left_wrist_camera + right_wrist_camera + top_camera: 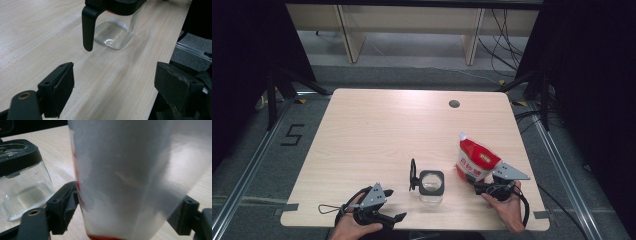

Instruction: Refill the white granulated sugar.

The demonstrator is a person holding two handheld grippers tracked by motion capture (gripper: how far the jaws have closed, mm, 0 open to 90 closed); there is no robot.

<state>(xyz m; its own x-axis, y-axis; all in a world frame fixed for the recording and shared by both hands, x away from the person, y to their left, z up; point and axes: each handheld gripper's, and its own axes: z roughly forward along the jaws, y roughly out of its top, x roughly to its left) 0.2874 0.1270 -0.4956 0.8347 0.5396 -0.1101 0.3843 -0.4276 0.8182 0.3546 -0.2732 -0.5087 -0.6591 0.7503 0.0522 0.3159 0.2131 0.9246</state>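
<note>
High view, table: a light wood table [377,130] with a small dark hole near its far edge.
High view, bag: a red and white bag [474,161] stands near the right edge, close to the near right corner.
High view, jar: a see-through glass jar [431,186] with a black top stands near the middle of the near edge, its black lid flipped up on its left.
High view, right gripper: the right gripper [482,186] is right against the bottom of the bag, held by a hand [506,207].
High view, left gripper: the left gripper [394,210] sits at the near edge, left of the jar and apart from it.
Left gripper view, jaws: spread wide, with bare table between them.
Left gripper view, jar: the jar [113,32] stands ahead, with its black lid hanging down beside it.
Right gripper view, jaws: one on each side of the bag [130,177]; the left one touches it, the right one is partly hidden behind it, so I cannot tell if they pinch it.
Right gripper view, jar: the jar [22,185] stands just left of the bag.
</note>
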